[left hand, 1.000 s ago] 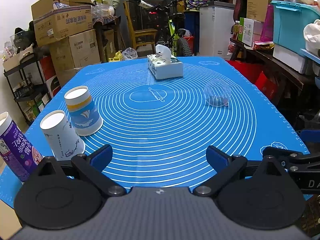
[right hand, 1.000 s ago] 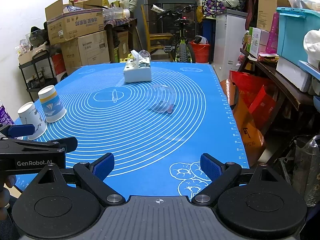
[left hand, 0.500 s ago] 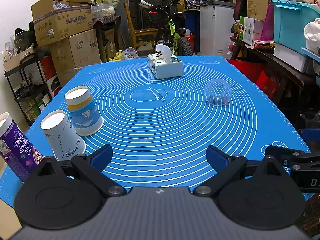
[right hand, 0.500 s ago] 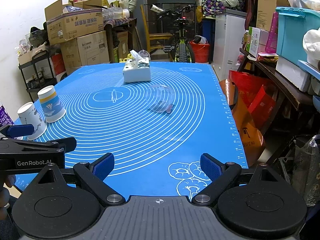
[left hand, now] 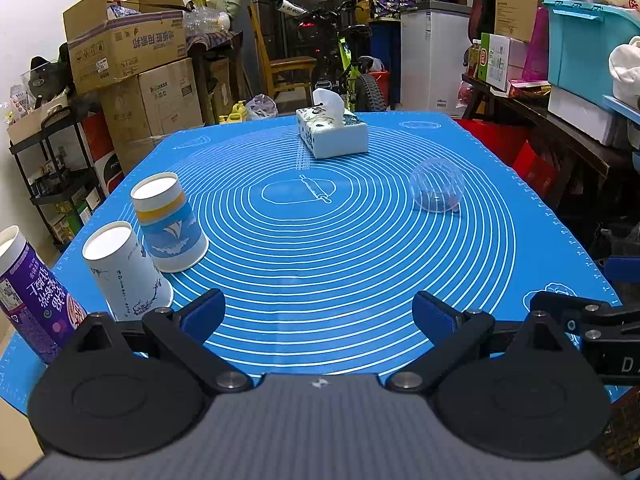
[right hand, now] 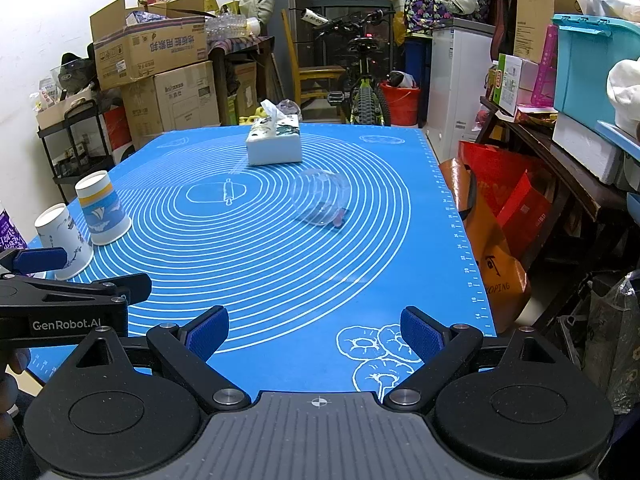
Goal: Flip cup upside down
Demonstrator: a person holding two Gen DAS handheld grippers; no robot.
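The clear plastic cup (left hand: pixel 437 190) lies on its side on the blue mat (left hand: pixel 320 248) covering the desk, right of the mat's centre and nearer than the tissue box (left hand: pixel 332 136). Both tongs are spread wide and hold nothing: the left tongs (left hand: pixel 318 314) hover over the mat's near edge, the right tongs (right hand: pixel 314 330) beside them, well short of the cup. At the left edge, two paper cups (left hand: pixel 170 224) stand upside down, with a purple carton (left hand: pixel 28 292) beside them.
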